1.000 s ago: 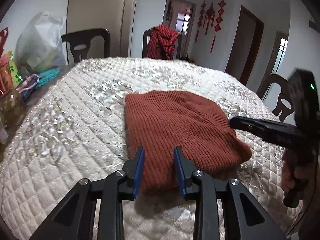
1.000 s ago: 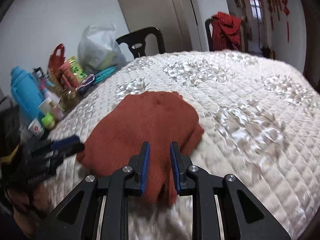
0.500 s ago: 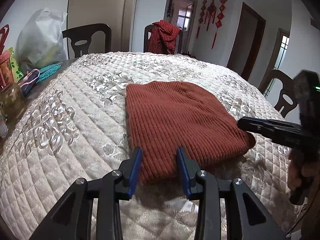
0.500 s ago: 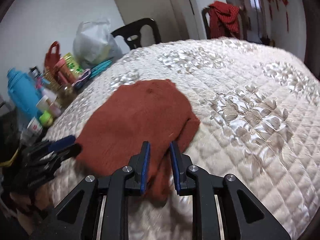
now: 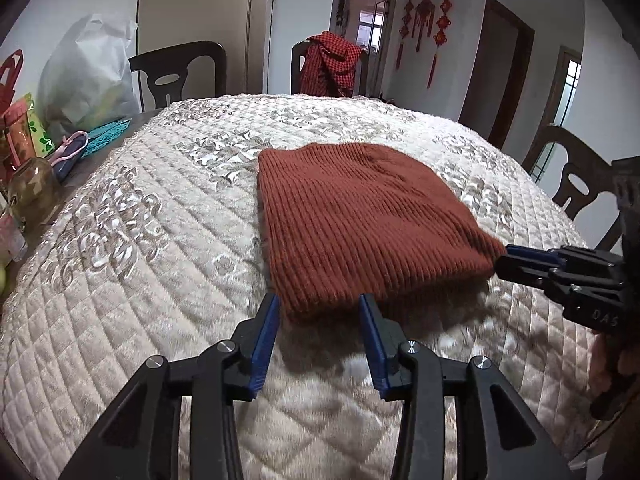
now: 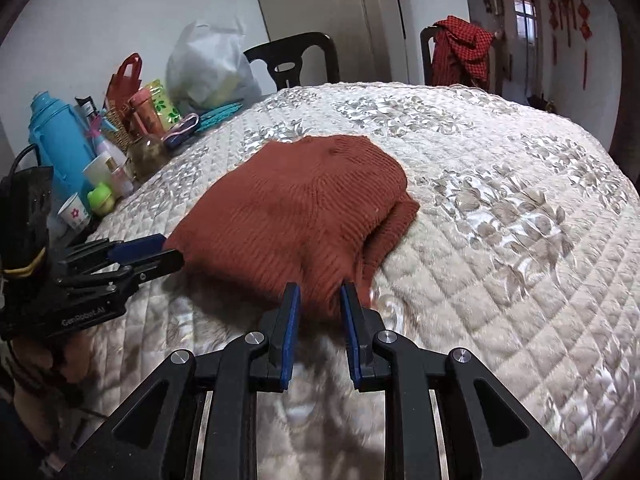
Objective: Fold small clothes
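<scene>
A rust-red knitted garment [image 5: 360,216] [image 6: 304,208] lies folded flat on the quilted cream table cover [image 5: 140,240] [image 6: 500,240]. My left gripper [image 5: 319,302] [image 6: 172,250] sits at its near left edge. Its jaws are opening, and the hem lies between the blue pads without being pressed. My right gripper [image 6: 320,290] [image 5: 506,254] is at the garment's near right corner. It keeps a narrow gap, with the blurred edge of the knit just at its tips and not pinched. A hand holds each gripper.
Along the table's left side stand a blue flask [image 6: 56,140], bottles and cups [image 6: 104,184] and a white plastic bag [image 6: 208,68]. Dark chairs [image 5: 176,72] [image 5: 576,184] ring the table. One chair carries a red checked cloth [image 5: 330,64].
Both grippers have drawn back toward the garment's near edge. The left jaws have widened. The knit that hung between the right fingers now reaches only their tips.
</scene>
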The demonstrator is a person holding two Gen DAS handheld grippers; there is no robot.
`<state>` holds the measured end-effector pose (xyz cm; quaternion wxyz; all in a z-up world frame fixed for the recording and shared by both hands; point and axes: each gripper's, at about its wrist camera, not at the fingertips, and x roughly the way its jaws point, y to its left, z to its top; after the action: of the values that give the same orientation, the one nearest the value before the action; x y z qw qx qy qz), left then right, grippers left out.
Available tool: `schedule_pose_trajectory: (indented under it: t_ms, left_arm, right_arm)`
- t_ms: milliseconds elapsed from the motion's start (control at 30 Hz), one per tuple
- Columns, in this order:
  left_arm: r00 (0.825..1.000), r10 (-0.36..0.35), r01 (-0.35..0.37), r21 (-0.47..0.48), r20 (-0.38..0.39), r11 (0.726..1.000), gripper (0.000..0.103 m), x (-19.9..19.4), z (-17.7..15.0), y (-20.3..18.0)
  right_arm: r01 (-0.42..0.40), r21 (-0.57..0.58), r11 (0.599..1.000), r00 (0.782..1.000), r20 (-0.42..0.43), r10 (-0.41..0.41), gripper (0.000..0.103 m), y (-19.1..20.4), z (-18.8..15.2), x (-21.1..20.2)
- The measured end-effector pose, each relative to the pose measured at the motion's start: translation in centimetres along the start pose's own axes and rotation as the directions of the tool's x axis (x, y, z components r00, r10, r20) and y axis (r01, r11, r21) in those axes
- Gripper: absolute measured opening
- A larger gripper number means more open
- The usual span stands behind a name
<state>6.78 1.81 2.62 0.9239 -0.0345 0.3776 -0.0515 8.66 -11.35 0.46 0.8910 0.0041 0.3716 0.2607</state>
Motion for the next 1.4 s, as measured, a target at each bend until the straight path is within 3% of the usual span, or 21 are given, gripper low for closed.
schedule_pose_trajectory:
  t_ms: [67,133,300,533,667,1400]
  left_arm:
    - [1.000,0.014,-0.014,0.012,-0.009,1.000,0.043,-0.1,-0.4,-0.2]
    - [0.999,0.035,-0.034,0.023,-0.018,0.999,0.043,-0.1,-0.8,-0.3]
    - [0.996,0.064,-0.063,0.018,-0.066,0.998,0.043,0.8,-1.9,-0.1]
    - [0.995,0.082,-0.081,0.027,-0.052,0.996,0.049,0.6,-2.3,-0.6]
    - [0.995,0.084,-0.083,0.022,-0.049,0.996,0.050,0.5,-2.4,-0.6]
    - [0.994,0.099,-0.097,0.038,-0.049,0.995,0.059,0.5,-2.5,-0.7]
  right_arm:
    - [0.011,-0.015,1.000,1.000,-0.003,-0.011,0.025,0.4,-0.6,-0.5]
    - [0.025,-0.023,0.999,1.000,-0.015,-0.025,0.037,0.6,-1.2,-0.6]
    - [0.066,-0.052,0.996,0.996,-0.062,-0.070,0.037,1.0,-2.6,0.2]
    - [0.094,-0.090,0.991,0.990,-0.093,-0.102,0.045,1.7,-3.2,1.0]
    - [0.122,-0.118,0.985,0.987,-0.092,-0.133,0.046,2.2,-3.4,1.1]
    - [0.112,-0.093,0.989,0.989,-0.084,-0.120,0.046,2.0,-3.5,0.8]
